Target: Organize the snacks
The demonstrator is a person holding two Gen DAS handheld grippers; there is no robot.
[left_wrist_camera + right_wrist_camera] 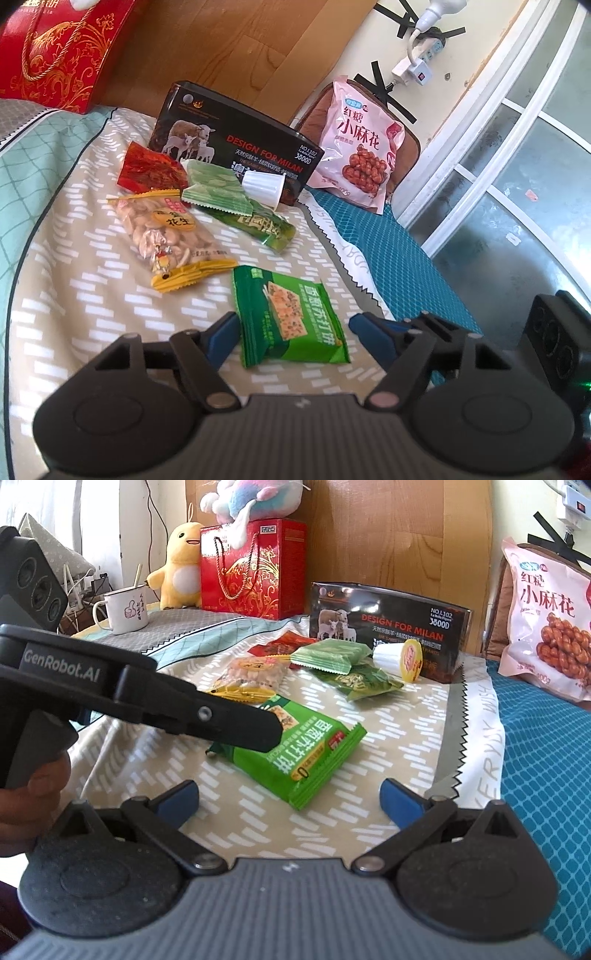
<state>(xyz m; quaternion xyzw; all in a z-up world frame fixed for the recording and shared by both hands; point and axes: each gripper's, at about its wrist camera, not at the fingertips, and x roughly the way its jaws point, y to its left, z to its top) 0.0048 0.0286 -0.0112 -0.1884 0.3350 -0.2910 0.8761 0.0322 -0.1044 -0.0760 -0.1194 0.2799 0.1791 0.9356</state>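
Where the bed cover is patterned beige: the snacks are laid out, and each place below is given relative to the black box (236, 140).
Red gift bag (59, 55): seen far left of the black box, against the wooden headboard.
Red packet (151, 170): laid at the box's lower left corner.
Peanut pack (166, 236): laid in front of the box, to its left.
Pale green wafer pack (214, 188): rested just in front of the box, partly over a darker green packet (269, 229).
White jelly cup (264, 188): tipped on its side, touching the box front.
Green cracker pack (291, 321): laid well in front of the box, nearest the cameras.
Left claw (291, 328): spread part-way open around the cracker pack; the right blue pad is seen clear of the wrapper, while the left pad's contact cannot be told; nothing is gripped.
Pink twist-snack bag (358, 147): propped upright to the right of the box, on a blue mat.
Right claw (290, 799): held wide open and empty, well in front of the box, just short of the cracker pack.
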